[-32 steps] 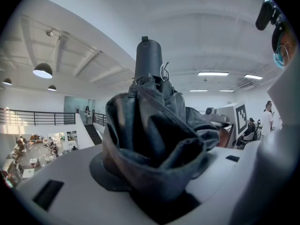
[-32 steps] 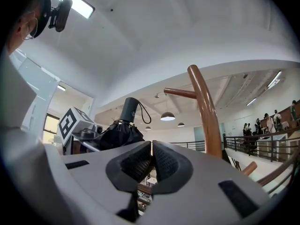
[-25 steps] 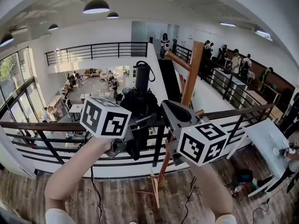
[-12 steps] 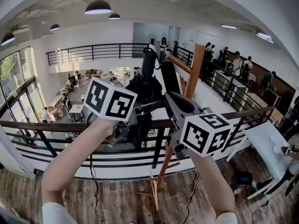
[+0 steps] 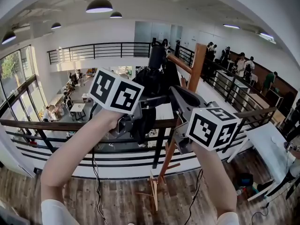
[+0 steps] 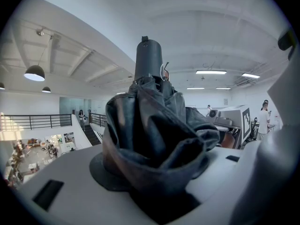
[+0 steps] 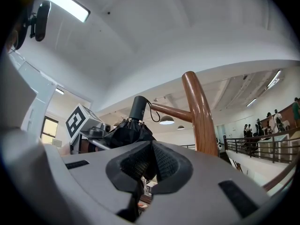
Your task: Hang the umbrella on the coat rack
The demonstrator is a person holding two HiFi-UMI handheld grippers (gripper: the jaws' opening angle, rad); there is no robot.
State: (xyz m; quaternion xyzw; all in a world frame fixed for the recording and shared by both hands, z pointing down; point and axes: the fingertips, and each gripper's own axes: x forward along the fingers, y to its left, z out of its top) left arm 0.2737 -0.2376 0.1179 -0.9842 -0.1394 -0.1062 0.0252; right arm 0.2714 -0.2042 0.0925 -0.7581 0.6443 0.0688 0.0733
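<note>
High beside the coat rack (image 5: 195,67) | left tool (image 6: 157,186) is clamping the folded umbrella (image 6: 150,125) by its canopy, handle pointing up | right tool (image 7: 149,168) is pinching shut on its fabric | umbrella is hovering near a peg (image 5: 180,63), not yet hung

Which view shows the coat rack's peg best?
Right gripper view: the peg juts from the coat rack's post in full outline against the ceiling, the umbrella beside it. The head view shows it smaller, close beside the umbrella. The left gripper view is filled by the umbrella; no peg shows.
</note>
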